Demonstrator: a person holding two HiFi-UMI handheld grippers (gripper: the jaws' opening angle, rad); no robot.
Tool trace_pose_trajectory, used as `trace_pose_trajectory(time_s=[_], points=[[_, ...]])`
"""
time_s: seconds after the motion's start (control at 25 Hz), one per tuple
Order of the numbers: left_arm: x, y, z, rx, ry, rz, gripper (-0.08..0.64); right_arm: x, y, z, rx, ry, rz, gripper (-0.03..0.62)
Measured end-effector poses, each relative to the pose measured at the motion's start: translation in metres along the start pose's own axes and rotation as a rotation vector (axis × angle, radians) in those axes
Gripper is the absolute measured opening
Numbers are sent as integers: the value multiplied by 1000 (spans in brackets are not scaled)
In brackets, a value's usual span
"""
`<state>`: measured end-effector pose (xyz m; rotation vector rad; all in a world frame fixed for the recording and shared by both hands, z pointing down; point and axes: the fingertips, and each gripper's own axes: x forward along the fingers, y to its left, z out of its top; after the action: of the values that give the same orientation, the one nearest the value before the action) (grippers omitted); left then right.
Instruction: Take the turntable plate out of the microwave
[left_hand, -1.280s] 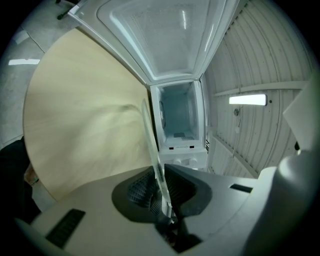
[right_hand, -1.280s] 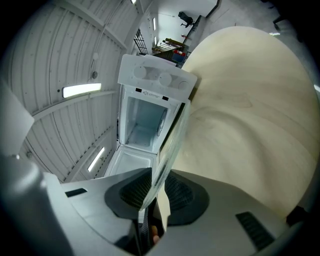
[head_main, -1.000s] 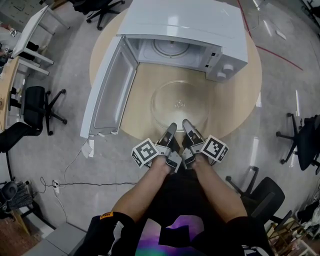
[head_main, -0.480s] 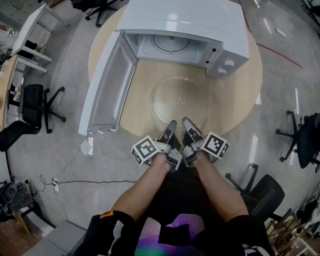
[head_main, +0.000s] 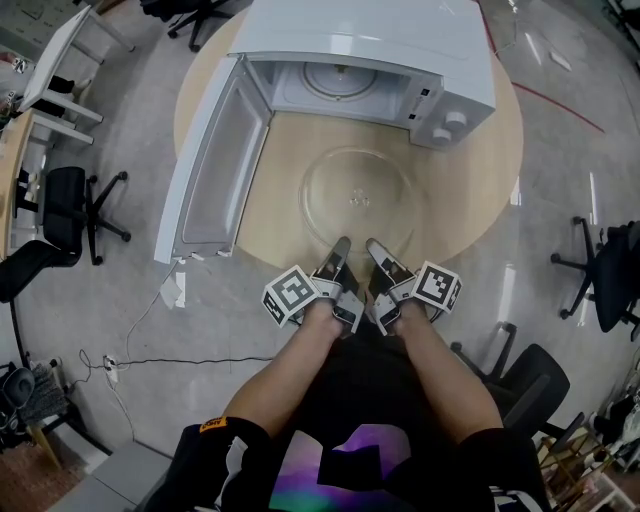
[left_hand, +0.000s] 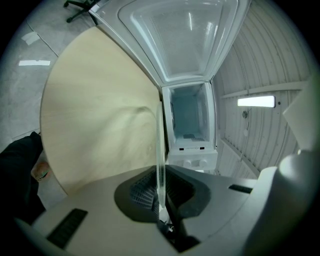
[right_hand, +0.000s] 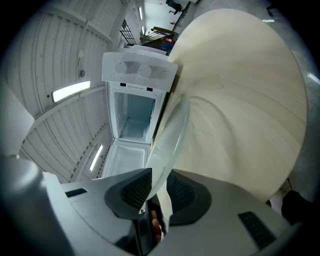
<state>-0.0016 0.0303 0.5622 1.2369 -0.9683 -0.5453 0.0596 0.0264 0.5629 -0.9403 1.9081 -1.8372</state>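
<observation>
From the head view, a white microwave (head_main: 370, 45) stands at the far side of a round wooden counter (head_main: 475, 175), its door (head_main: 215, 165) swung wide open to the left and its cavity facing the person. The clear glass turntable plate (head_main: 360, 195) is outside the oven, lying flat over the wood just near of the opening; whether it rests on the counter or hangs just above it cannot be told. The left tongs (head_main: 341, 254) and the right tongs (head_main: 377, 254) sit side by side at the plate's near rim, at the near edge of the counter. An office chair (head_main: 72, 215) stands on the grey floor (head_main: 130, 290) to the left. In the left gripper view, the turntable plate (left_hand: 160, 145) shows edge-on as a thin clear strip, and the left tongs (left_hand: 161, 196) are clamped on its rim, the ribbed pads tight against the glass. Beyond it lie the counter (left_hand: 95, 125), the open microwave (left_hand: 189, 120) and its door (left_hand: 182, 40). In the right gripper view, the right tongs (right_hand: 152, 192) likewise pinch the rim of the turntable plate (right_hand: 170, 137), which sweeps away from the pads across the counter (right_hand: 240, 110) toward the microwave (right_hand: 134, 112), whose knobs (right_hand: 140, 71) show beside the empty cavity.
</observation>
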Motion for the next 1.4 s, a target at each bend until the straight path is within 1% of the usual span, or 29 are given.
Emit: trace_pose_trajectory(time_s=[0.04,0.16,0.2,0.36,0.48,0.56,0.72,0.84,0.88,0.96,1.2,1.24,1.4], points=[[0,1,0,0,-1,2,75,-1,2,0,1,-1,15,78],[-1,1,0,2,-2,4,75,-13,-8,-5,40,-4,-48,78],[-2,2,0,4,-3,5,75,-15,-8,-7,46,-5,-48,78],[-2,6,1,12,-5,17,75,-21,-6,-10,68,-26,-5,78],[-2,10,1,10,-2,20,75,-22,-11,-11,67,-35,-29,77],[-1,13,1,7,0,18,75,-21,-9,-11,60,-35,-16,75],[-1,16,1,22,10,20,75,-23,-11,-13,79,-50,-32,66],[-1,17,2,31,14,19,77,-21,-7,-13,67,-47,-17,63],[-1,17,3,31,17,19,77,-21,-7,-14,65,-47,-23,63],[-1,19,2,29,34,22,78,-22,-10,-15,67,-50,-41,61],[-1,21,-1,36,96,17,86,-19,0,-13,48,-61,9,58],[-1,21,-2,38,105,15,86,-19,-1,-13,53,-64,4,58],[-5,23,-4,61,130,10,92,-24,-12,-17,60,-58,-59,58]])
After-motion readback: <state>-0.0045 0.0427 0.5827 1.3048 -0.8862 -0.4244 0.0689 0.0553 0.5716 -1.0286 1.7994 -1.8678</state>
